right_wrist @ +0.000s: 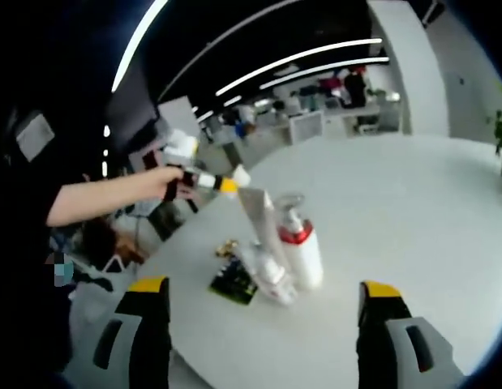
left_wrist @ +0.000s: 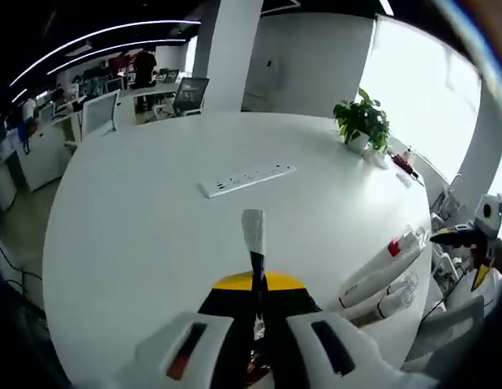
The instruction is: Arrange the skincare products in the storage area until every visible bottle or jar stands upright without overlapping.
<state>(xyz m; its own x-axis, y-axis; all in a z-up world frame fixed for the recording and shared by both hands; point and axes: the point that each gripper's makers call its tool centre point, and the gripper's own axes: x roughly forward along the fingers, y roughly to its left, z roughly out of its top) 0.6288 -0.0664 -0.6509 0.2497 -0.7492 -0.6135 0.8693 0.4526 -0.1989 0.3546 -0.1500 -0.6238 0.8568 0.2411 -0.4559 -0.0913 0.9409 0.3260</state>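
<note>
My left tongs point(left_wrist: 256, 324) are clamped on a thin tube point(left_wrist: 253, 235) at bottom centre of the left gripper view; its long axis runs straight up the frame, flat silvery end pointing away from me over the white tabletop point(left_wrist: 137, 227). The grip looks narrow — the tube could twist or slip out as I tilt it upright.

My right tongs point(right_wrist: 263, 324) stand wide apart, holding nothing. Past them, mid-frame in the right gripper view, a red-collared pump bottle point(right_wrist: 300, 247) and a smaller clear bottle point(right_wrist: 271, 275) lie touching, tops pointing to the upper left, with a small dark packet point(right_wrist: 233, 284) just beside them. A careless reach could roll them toward the near edge — they are round and crowded.
</note>
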